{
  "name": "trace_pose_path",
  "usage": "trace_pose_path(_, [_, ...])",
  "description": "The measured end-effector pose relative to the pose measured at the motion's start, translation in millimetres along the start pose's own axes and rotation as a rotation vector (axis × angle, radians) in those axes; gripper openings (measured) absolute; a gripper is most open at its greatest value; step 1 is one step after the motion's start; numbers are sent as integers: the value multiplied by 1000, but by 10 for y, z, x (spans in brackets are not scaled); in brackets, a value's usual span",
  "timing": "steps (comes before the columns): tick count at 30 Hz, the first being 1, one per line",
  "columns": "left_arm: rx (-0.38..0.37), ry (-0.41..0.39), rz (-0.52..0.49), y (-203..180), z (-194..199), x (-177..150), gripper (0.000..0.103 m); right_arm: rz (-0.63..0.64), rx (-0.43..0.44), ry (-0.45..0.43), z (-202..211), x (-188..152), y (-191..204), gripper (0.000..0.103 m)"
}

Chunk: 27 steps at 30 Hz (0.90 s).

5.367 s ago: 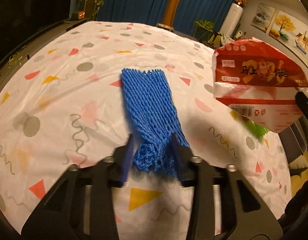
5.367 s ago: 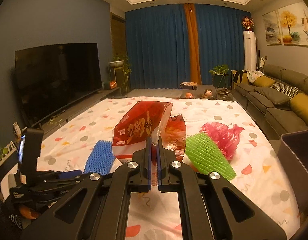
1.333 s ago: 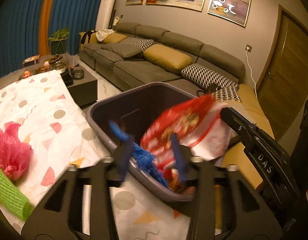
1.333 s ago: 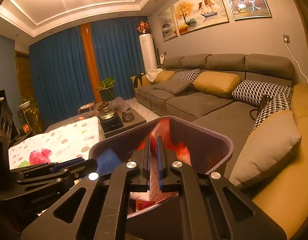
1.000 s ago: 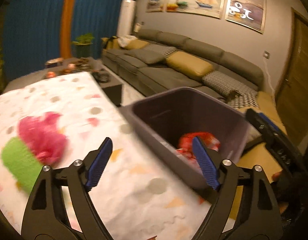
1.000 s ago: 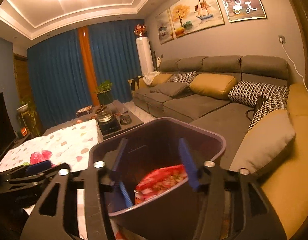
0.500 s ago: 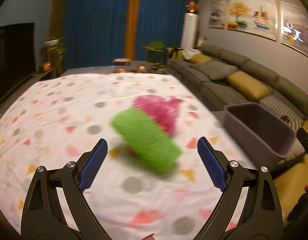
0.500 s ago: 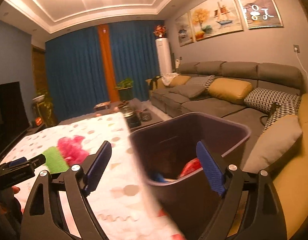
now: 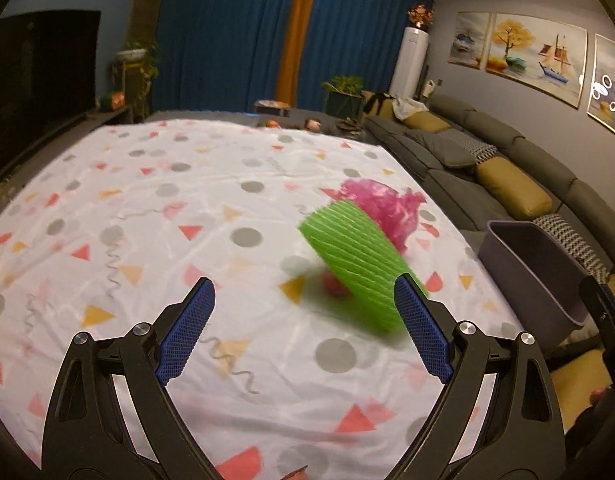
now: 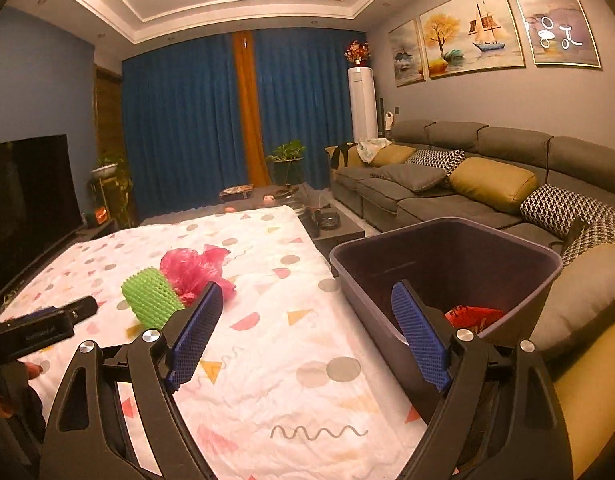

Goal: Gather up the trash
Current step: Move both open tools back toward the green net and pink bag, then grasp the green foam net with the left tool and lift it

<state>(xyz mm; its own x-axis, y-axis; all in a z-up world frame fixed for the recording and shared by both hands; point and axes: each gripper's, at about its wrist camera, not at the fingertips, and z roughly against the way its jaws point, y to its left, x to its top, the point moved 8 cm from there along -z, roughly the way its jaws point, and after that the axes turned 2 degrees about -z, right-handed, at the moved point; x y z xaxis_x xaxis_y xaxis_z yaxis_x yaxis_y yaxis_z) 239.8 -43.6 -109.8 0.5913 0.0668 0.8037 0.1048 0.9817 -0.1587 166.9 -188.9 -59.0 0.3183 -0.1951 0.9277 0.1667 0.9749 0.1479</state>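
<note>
The left gripper (image 9: 303, 322) stands wide open over the patterned tablecloth (image 9: 155, 216), gripping nothing; its right pad sits just in front of the green foam net (image 9: 353, 262), which lies beside the pink plastic bag (image 9: 381, 208). The right gripper (image 10: 307, 326), its jaws having just been opening, is spread wide and empty, straddling the near rim of the grey bin (image 10: 487, 236). A red wrapper (image 10: 473, 316) lies inside the bin.
</note>
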Motion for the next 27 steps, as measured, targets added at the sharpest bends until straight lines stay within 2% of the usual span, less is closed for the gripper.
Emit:
trace_pose_path(9, [-64, 134, 13, -416, -508, -150, 84, 8, 9, 8, -110, -12, 51, 84])
trace_pose_path(12, [-71, 188, 13, -473, -660, -216, 71, 14, 11, 10, -141, 0, 49, 84])
trace_pose_path(14, [-78, 222, 29, -468, -725, -269, 59, 15, 12, 10, -164, 6, 44, 84])
trace_pose_path(16, [-96, 242, 41, -455, -756, -309, 41, 15, 11, 10, -179, 9, 34, 84])
trace_pose_path(19, [-82, 249, 39, -424, -751, -340, 25, 11, 14, 16, -190, 6, 28, 84])
trace_pose_path(22, [-77, 234, 43, -390, -695, -330, 14, 15, 23, 20, -189, 29, 41, 84])
trace_pose_path(27, [-71, 184, 16, -323, -506, -278, 11, 29, 35, 21, -195, 54, 110, 84])
